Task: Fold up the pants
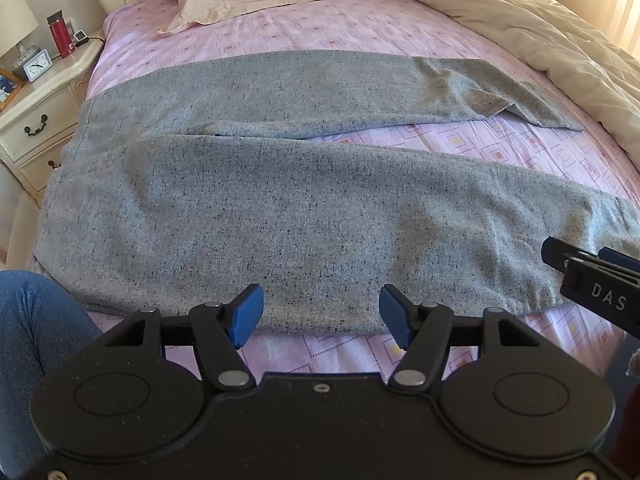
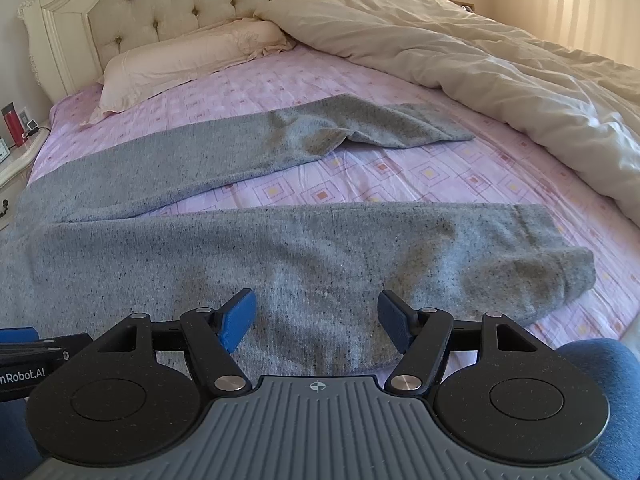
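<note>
A: Across the middle of both frames, on the pink patterned bed sheet [image 1: 360, 28]: grey pants [image 1: 280, 208], spread flat, waistband toward the left edge, legs running to the right.

B: Folded at all?

A: Not yet, by the look of it. Legs apart, a wedge of sheet showing between them. Far leg [image 2: 240, 152] rumpled near its cuff; near leg [image 2: 320, 248] mostly smooth, cuff slightly bunched at right.

B: And the grippers?

A: Left gripper [image 1: 321, 312] at bottom centre of its view, jaws spread wide, nothing between the blue pads, just over the near edge of the pants. Right gripper [image 2: 317, 322] likewise gaping, empty, over the near leg.

B: So, remaining?

A: Probably everything: one leg over the other, then lengthwise folds. Beige duvet [image 2: 480, 60] heaped at upper right, pillow [image 2: 180, 60] at upper left, both well apart from the fabric.
</note>
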Available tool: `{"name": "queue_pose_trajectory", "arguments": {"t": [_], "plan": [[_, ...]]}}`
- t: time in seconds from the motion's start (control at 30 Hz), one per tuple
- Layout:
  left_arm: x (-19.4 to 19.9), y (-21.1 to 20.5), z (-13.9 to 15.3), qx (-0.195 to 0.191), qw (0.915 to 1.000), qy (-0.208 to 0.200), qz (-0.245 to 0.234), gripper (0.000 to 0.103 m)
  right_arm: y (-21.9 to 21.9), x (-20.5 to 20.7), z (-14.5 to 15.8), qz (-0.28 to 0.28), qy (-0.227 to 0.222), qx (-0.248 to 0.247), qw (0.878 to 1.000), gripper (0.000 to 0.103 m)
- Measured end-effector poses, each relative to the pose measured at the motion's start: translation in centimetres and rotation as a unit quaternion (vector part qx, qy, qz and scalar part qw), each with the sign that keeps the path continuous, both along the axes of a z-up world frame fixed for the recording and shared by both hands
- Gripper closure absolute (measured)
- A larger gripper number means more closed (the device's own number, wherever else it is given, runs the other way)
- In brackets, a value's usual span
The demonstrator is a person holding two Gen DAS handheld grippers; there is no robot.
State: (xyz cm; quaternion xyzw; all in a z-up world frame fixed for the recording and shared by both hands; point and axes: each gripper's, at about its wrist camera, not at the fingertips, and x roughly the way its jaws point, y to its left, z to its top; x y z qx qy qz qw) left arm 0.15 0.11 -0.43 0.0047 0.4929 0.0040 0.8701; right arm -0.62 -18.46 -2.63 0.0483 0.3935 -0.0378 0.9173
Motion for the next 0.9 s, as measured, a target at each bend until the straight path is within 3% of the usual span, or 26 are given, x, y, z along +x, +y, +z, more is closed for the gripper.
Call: {"name": "queue_pose_trajectory", "arguments": {"t": [0.9], "plan": [[-0.21,-0.10,0.32,0.009,0.9999,-0.008,-0.005,0.037,0.19,-0.07,0.16,0.001,-0.003,0.003,1.000,0.037]]}}
